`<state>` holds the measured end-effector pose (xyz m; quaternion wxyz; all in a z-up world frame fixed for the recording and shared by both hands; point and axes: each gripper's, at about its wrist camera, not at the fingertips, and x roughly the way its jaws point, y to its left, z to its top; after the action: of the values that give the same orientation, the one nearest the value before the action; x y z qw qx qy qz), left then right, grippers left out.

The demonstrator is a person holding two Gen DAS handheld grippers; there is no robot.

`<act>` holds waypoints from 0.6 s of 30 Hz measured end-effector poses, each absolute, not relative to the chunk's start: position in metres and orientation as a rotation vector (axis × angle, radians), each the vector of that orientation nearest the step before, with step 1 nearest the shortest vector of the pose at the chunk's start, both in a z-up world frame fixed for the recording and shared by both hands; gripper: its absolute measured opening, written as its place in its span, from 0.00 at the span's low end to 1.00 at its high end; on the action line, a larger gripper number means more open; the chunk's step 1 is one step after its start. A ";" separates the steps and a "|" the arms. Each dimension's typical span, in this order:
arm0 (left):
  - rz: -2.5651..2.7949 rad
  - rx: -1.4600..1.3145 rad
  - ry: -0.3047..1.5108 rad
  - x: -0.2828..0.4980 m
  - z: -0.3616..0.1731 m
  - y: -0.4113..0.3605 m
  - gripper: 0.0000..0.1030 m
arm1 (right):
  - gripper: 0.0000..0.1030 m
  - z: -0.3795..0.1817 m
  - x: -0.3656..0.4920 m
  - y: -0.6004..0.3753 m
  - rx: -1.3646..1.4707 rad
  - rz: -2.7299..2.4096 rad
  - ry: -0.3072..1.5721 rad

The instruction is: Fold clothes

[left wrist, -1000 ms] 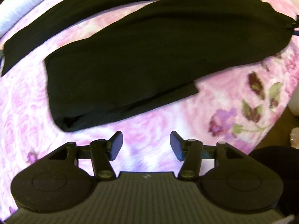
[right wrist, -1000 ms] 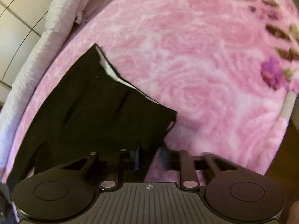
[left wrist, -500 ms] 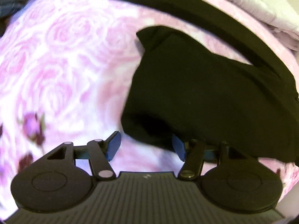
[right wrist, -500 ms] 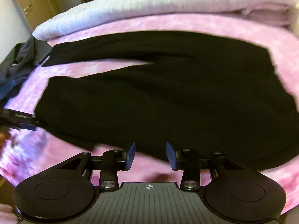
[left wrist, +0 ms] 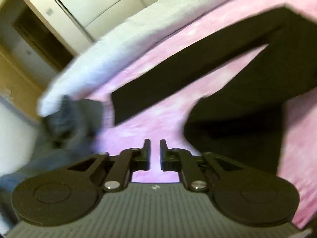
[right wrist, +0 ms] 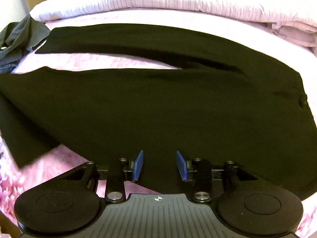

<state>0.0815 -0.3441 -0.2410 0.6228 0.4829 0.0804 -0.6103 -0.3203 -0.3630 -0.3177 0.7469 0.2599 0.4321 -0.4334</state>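
Observation:
Black trousers (right wrist: 158,103) lie spread on a pink rose-patterned blanket (right wrist: 79,61), legs pointing left, waist at the right. My right gripper (right wrist: 160,165) is open and empty, just above the trousers' near edge. In the left wrist view the trousers (left wrist: 227,73) show as two legs, the near one folded up at its hem to the right of my fingers. My left gripper (left wrist: 154,154) has its jaws nearly closed with a narrow gap, and nothing shows between them; it hovers over bare blanket (left wrist: 158,119) left of the near leg.
A rolled white duvet (right wrist: 178,0) lies along the far side of the bed. A heap of grey and blue clothes (right wrist: 17,37) sits at the left end, also in the left wrist view (left wrist: 75,123). A wardrobe (left wrist: 111,2) and a door (left wrist: 29,39) stand behind.
My left gripper has narrowed from wide open to nearly closed and swung left toward the trouser hems. My right gripper has opened wider and faces the whole garment instead of its corner.

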 end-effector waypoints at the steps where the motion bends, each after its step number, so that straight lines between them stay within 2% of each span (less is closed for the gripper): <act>1: -1.386 1.079 0.245 0.093 -0.240 -0.343 0.11 | 0.40 -0.318 -0.319 -0.363 0.568 -0.946 0.950; 3: -1.351 1.000 0.405 0.117 -0.246 -0.342 0.21 | 0.40 -0.318 -0.315 -0.362 0.567 -0.939 0.959; 5: -1.335 0.908 0.619 0.137 -0.262 -0.341 0.37 | 0.40 -0.320 -0.311 -0.359 0.558 -0.910 0.968; 7: -1.331 0.783 0.874 0.146 -0.289 -0.346 0.41 | 0.40 -0.322 -0.307 -0.355 0.548 -0.881 0.977; 10: -1.330 0.732 1.035 0.137 -0.330 -0.347 0.51 | 0.41 -0.326 -0.297 -0.349 0.519 -0.832 0.998; 13: -1.369 0.697 1.063 0.121 -0.359 -0.348 0.50 | 0.42 -0.330 -0.291 -0.347 0.515 -0.810 1.018; 15: -1.397 0.620 1.067 0.118 -0.366 -0.358 0.45 | 0.42 -0.335 -0.289 -0.347 0.505 -0.799 1.039; 16: -1.412 0.575 1.078 0.119 -0.368 -0.362 0.38 | 0.43 -0.339 -0.288 -0.346 0.492 -0.797 1.052; 17: -1.422 0.544 1.097 0.122 -0.368 -0.367 0.22 | 0.44 -0.342 -0.287 -0.348 0.483 -0.793 1.067; 18: -1.432 0.527 1.119 0.126 -0.369 -0.371 0.16 | 0.44 -0.347 -0.287 -0.350 0.479 -0.794 1.083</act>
<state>0.1255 -0.3714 -0.3692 0.5849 0.2259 0.4795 -0.6140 -0.2872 -0.3504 -0.3472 0.7565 0.2198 0.4969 -0.3640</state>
